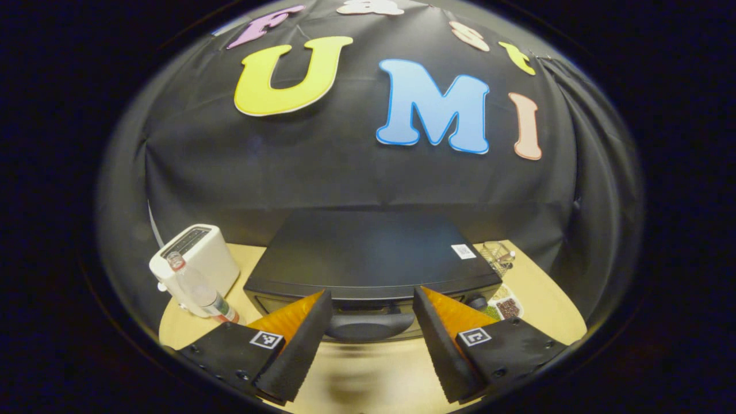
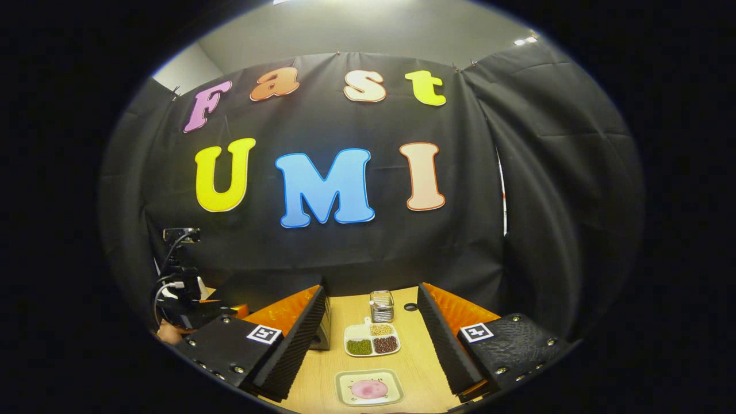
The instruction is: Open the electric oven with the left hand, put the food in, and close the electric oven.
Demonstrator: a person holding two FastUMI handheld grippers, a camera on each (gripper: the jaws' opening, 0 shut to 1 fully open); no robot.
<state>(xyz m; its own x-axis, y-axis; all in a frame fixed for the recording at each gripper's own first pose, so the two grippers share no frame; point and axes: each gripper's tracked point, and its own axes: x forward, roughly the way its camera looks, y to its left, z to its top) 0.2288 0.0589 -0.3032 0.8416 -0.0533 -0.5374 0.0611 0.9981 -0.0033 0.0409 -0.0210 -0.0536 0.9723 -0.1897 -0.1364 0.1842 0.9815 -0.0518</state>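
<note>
The wooden table carried the black electric oven, its door closed and its handle low on the front. The left gripper stood spread wide before that handle, holding nothing (whether a finger touched it I cannot tell). Left of the oven stood a white toaster with a clear bottle leaning against it. In the right gripper view, the right gripper was wide and empty above a square plate bearing pink food; beyond lay a divided dish of beans and a small wire basket.
</note>
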